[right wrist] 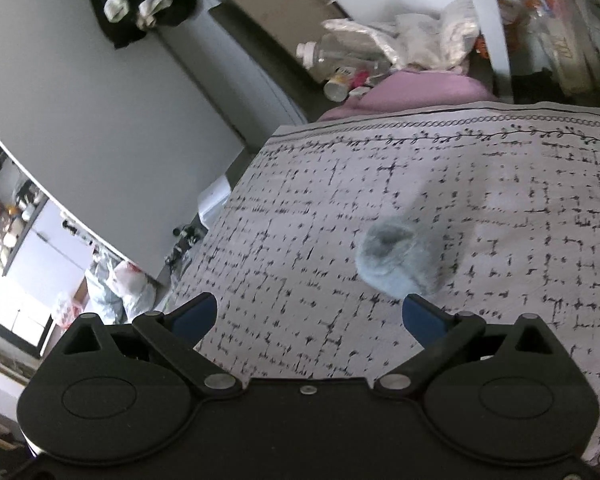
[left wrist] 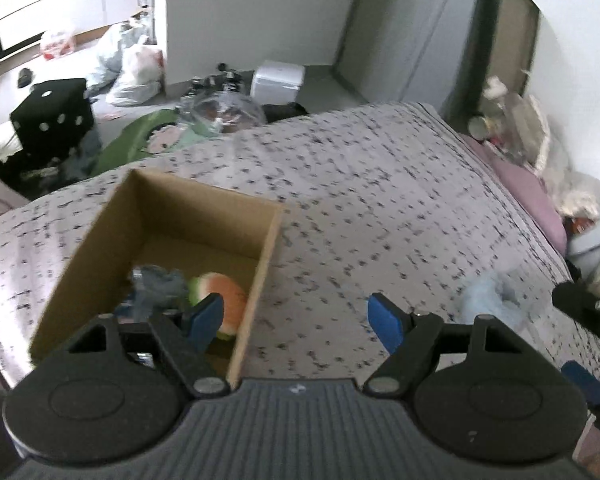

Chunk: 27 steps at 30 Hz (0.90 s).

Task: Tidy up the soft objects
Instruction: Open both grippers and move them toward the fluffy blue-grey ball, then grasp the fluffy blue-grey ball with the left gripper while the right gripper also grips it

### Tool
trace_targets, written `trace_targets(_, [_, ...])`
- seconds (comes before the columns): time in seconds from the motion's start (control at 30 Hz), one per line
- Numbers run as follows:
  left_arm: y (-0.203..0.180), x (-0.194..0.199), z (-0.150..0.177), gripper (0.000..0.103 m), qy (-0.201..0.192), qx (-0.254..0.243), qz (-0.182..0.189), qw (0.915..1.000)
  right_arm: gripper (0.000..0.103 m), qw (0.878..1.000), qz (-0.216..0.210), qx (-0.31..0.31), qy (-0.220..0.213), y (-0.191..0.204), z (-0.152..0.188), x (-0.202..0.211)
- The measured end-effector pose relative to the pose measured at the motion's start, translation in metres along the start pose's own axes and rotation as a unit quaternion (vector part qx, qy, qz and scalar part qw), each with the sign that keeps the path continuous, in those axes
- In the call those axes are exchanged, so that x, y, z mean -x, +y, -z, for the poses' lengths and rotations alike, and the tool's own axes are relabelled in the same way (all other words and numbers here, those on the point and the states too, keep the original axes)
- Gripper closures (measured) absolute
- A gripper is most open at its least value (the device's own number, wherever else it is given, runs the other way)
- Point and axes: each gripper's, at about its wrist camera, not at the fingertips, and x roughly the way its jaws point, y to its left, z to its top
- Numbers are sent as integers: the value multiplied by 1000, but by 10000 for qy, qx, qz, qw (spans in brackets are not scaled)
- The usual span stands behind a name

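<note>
While right gripper [right wrist: 308, 316] gapes, fluffy blue toy [right wrist: 400, 260] lies just ahead.

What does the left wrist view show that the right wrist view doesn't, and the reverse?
Only the left wrist view: the cardboard box holding a watermelon-coloured plush and a grey-blue soft toy. Only the right wrist view: a clear plastic bottle beyond the bed. Both: the patterned bedspread, the fluffy pale-blue toy lying on it, and open, empty grippers, left gripper, right gripper.

A black dice-patterned cube [left wrist: 52, 114] stands beyond the patterned bedspread [left wrist: 380, 184].
</note>
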Motion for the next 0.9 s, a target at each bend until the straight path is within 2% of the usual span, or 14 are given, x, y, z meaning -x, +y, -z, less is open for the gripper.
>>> trace_targets(0.3, [-50, -12, 9, 25, 39, -366, 163, 9992, 3, 9990, 259, -359, 34, -37, -19, -2])
trace_targets(0.47, [-73, -25, 12, 25, 139, -413, 310, 9986, 3, 9985, 413, -350, 32, -48, -22, -7])
trace_targets(0.67, [-100, -42, 15, 25, 228, -533, 462, 9972, 7, 9977, 245, -630, 47, -70, -32, -18])
trace_targets(0.73, [-109, -49, 16, 25, 266, -576, 583, 9963, 14, 9954, -15, -955, 125, -84, -38, -24])
trace_targets(0.8, [-116, -55, 16, 25, 272, -621, 647, 9956, 17, 9916, -206, -1265, 199, -96, -43, -29])
trace_targets(0.9, [-126, -64, 15, 25, 266, -583, 786, 9948, 23, 9886, -265, -1458, 278, -107, -51, -41])
